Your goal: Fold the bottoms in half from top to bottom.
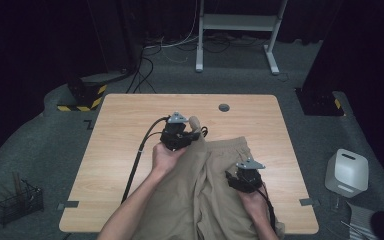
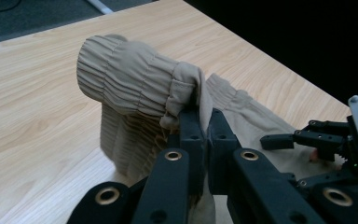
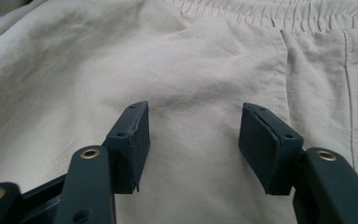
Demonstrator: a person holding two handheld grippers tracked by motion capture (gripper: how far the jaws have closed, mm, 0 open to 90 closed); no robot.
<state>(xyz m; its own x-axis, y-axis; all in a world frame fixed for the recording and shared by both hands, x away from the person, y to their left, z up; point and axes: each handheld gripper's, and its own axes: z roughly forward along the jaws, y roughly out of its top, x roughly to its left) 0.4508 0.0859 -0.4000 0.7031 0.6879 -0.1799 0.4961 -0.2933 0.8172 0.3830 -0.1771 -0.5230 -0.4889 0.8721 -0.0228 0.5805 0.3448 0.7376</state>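
Notably, no legible writing appears on the khaki trousers [image 1: 215, 190], lying at the table's [image 1: 120, 150] six o'clock. Left gripper [image 2: 204, 122] clamps their waistband; right gripper [image 3: 193, 135] hovers unclenched above the fabric.

My left hand-held gripper [image 1: 182, 131] is raised with jaws clamped shut; my right hand-held gripper [image 1: 243, 176] hangs low, jaws spread wide.

No readable text, label, brand, number or sign appears on anything here.
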